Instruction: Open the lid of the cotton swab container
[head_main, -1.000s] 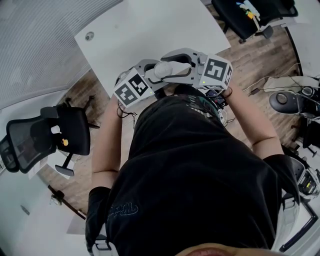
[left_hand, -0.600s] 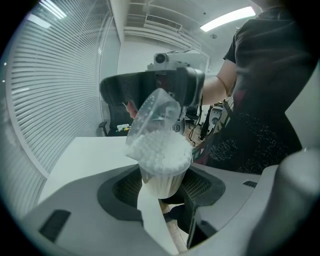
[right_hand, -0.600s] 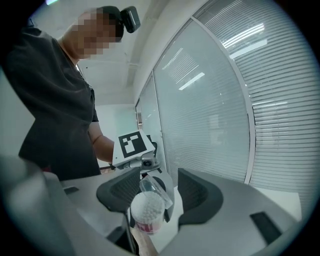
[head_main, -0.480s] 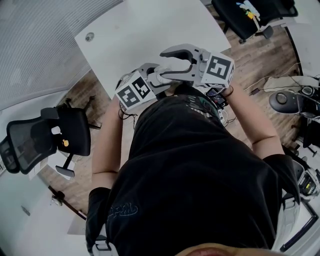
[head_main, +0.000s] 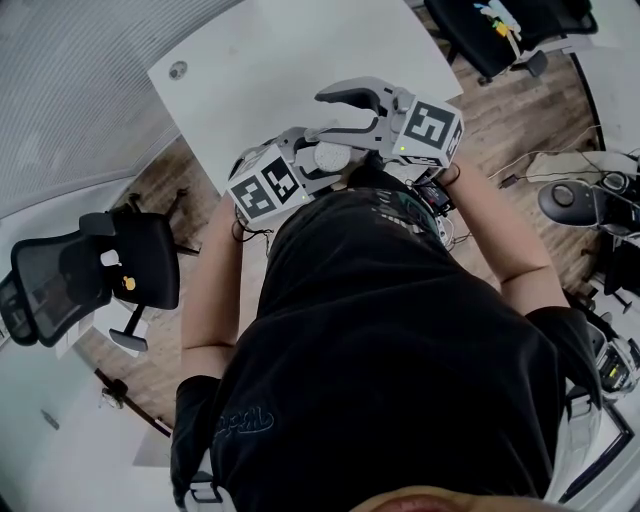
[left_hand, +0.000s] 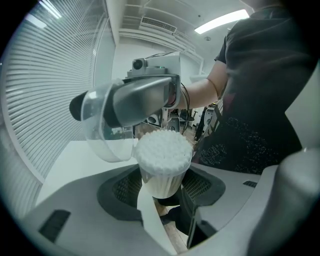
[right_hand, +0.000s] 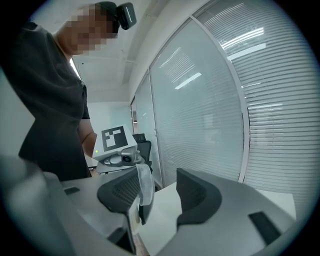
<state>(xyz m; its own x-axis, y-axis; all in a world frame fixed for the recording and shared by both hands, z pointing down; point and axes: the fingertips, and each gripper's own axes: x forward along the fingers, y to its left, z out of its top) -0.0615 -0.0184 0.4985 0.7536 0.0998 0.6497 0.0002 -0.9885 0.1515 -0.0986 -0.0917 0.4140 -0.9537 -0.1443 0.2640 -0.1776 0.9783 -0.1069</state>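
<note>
Mostly done, I'd judge: clear plastic lid (left_hand: 102, 135) was off, resting against one pad of right gripper (right_hand: 162, 200), jaws apart, just closing slightly. Uncovered clear round container of white swabs (left_hand: 162, 160) sat clamped in left gripper (left_hand: 162, 192).

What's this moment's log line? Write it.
lid off | left gripper shut on container | right gripper jaws just closing, lid between, not clamped
</note>
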